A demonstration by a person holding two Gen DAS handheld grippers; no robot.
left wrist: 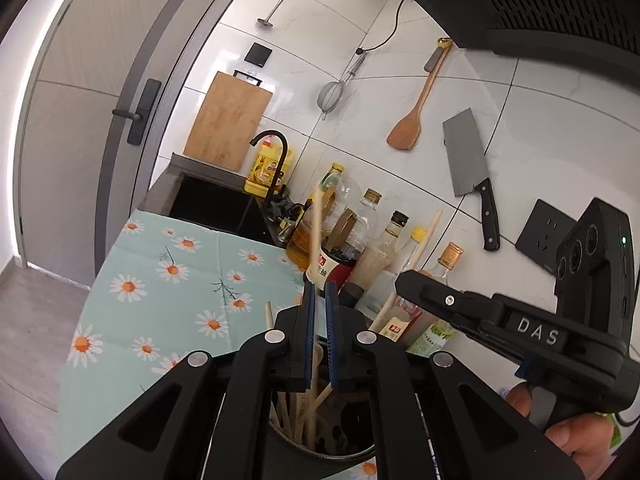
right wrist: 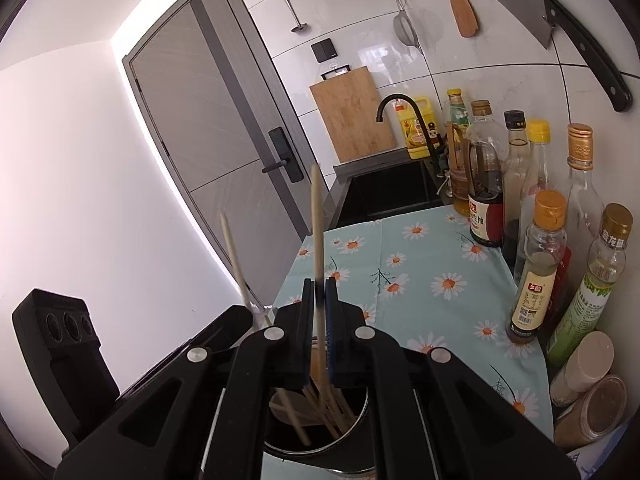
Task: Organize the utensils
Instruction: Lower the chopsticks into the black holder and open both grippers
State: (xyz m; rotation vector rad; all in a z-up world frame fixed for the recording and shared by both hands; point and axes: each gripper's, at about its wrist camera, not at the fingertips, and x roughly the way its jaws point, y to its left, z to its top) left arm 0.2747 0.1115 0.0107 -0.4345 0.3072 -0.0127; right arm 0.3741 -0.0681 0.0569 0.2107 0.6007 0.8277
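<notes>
Both grippers, left gripper and right gripper, each pinch one chopstick; I lower them straight into the holder.

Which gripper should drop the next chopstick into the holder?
Right. The right gripper is already shut on a chopstick directly above the holder. The left gripper also grips a chopstick.

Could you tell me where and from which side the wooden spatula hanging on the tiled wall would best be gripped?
Probably on the slim handle of the wooden spatula, above its broad blade, coming straight at the wall. It hangs blade down, tilted, flat against the tiles, so only the narrow handle edges suit two fingers. The cleaver hangs close beside it, so stay clear of that side.
</notes>
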